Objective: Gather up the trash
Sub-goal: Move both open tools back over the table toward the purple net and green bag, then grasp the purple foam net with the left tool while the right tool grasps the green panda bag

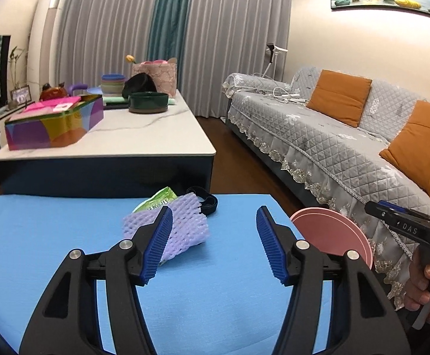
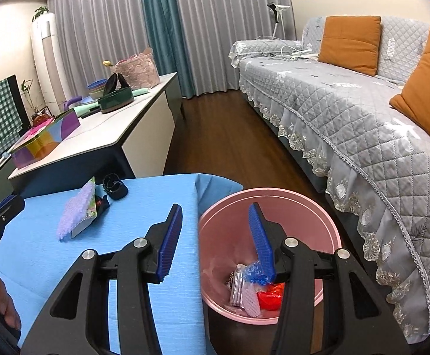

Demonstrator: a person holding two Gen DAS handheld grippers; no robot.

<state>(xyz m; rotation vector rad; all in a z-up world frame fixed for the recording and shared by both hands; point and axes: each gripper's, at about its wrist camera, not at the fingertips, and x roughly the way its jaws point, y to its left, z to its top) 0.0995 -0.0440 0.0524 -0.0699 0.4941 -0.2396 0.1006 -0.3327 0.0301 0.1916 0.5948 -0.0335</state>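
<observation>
Trash (image 2: 253,288) lies in pink bin (image 2: 330,230); both tools' jaws apart, empty.

A table covered with a blue cloth (image 1: 67,236) carries, bunched near its far edge, a lilac foam net (image 1: 182,224) lying over a green packet (image 1: 158,198), with a black strap (image 1: 206,199) just beyond the net.
</observation>
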